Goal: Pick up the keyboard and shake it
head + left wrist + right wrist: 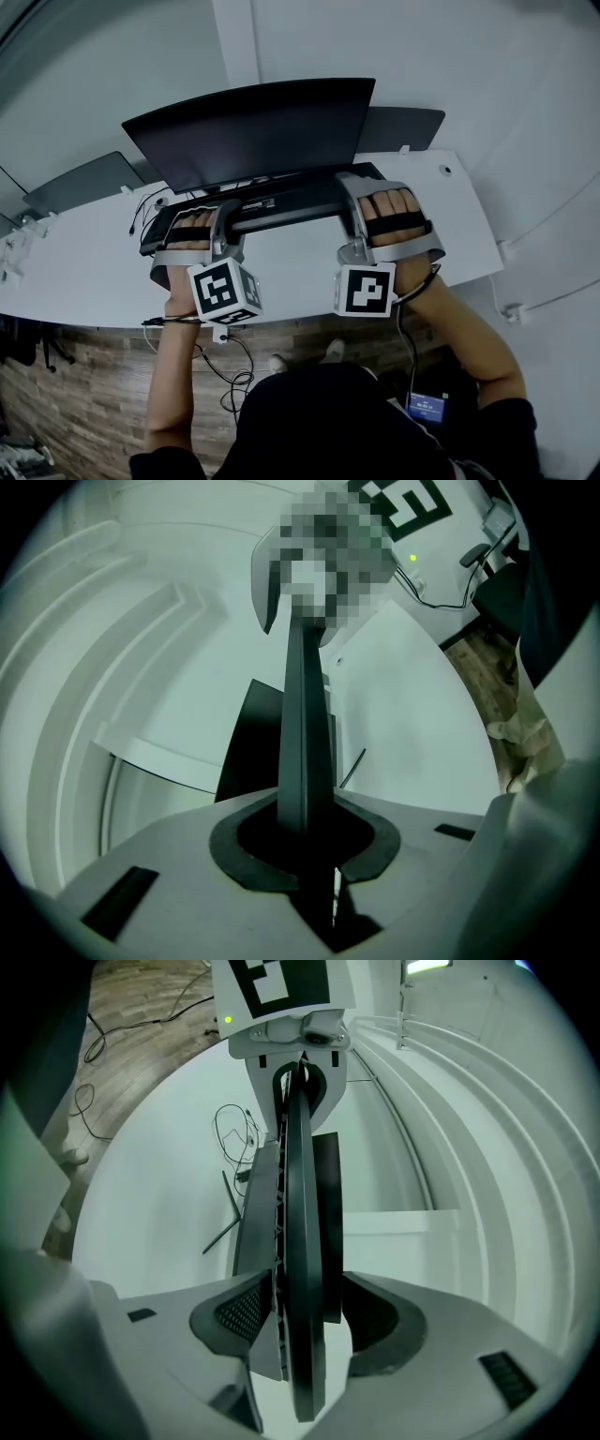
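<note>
The flat black keyboard (281, 204) runs left to right between both tools, just in front of the dark monitor (253, 127) and over the white desk (300, 267). The left gripper (305, 841) is clamped on its left end. The right gripper (305, 1321) is released, its jaws standing apart around the right end. A shake likely needs that end gripped too. Whether the keyboard rests on the desk cannot be determined.

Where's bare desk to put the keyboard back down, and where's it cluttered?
Bare: the desk strip between keyboard and the front edge, plus the right end beyond the keyboard. Crowded: back left, where cables trail beside the monitor.
</note>
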